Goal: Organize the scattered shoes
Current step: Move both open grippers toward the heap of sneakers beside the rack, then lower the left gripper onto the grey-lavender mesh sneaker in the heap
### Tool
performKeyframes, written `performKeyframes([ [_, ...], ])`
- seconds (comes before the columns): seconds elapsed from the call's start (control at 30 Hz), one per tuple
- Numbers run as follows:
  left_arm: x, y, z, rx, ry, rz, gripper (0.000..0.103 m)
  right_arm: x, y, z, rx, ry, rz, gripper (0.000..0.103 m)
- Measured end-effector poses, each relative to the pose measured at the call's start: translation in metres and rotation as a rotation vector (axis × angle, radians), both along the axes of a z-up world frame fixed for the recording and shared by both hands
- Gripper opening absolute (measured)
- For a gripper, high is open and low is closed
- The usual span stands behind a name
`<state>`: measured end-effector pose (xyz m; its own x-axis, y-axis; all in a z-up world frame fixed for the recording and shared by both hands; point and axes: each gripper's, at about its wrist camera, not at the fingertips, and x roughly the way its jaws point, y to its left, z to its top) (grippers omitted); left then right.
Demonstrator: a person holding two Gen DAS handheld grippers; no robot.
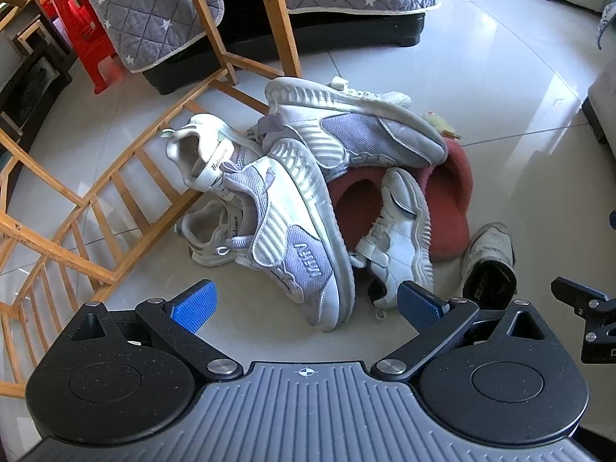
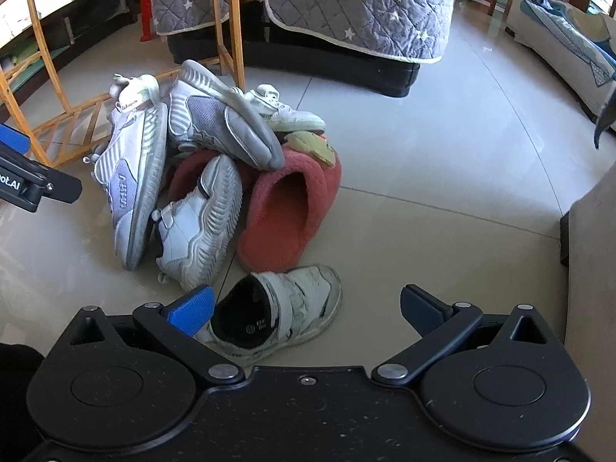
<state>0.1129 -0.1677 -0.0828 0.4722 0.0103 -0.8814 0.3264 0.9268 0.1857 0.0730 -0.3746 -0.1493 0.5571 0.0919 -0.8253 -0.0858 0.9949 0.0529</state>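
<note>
Holding both grippers over the pale tiled floor (image 2: 423,161), I am looking down at a jumbled heap of shoes. My left gripper (image 1: 308,306) is hanging with its blue-padded fingers spread wide, gripping nothing, just short of a large white-and-lilac mesh sneaker (image 1: 292,231) lying on its side. My right gripper (image 2: 306,306) is likewise standing wide apart and empty, with a small scuffed white strap sneaker with a black lining (image 2: 281,315) sitting upright between its fingers, its heel near the left pad (image 2: 192,310). Just beyond that small sneaker, a red fleece slipper (image 2: 292,208) is propping up the heap, and a second lilac sneaker (image 2: 223,123) is resting across the top. Left of the slipper, a small white child's sneaker (image 2: 200,223) is leaning sole-outward. A slatted bamboo rack (image 1: 77,208) is standing left of the heap.
</note>
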Motion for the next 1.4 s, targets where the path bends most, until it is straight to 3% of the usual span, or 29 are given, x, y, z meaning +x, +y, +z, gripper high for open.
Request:
performKeyframes([
  [0.9, 0.036, 0.007, -0.014, -0.012, 0.002, 0.098, 0.101, 0.061, 0.030, 0.019, 0.010, -0.078, 0.188, 0.103],
  [1.4, 0.047, 0.021, -0.028, -0.033, 0.024, 0.130, 0.101, 0.075, 0.048, 0.011, 0.046, -0.069, 0.238, 0.103],
])
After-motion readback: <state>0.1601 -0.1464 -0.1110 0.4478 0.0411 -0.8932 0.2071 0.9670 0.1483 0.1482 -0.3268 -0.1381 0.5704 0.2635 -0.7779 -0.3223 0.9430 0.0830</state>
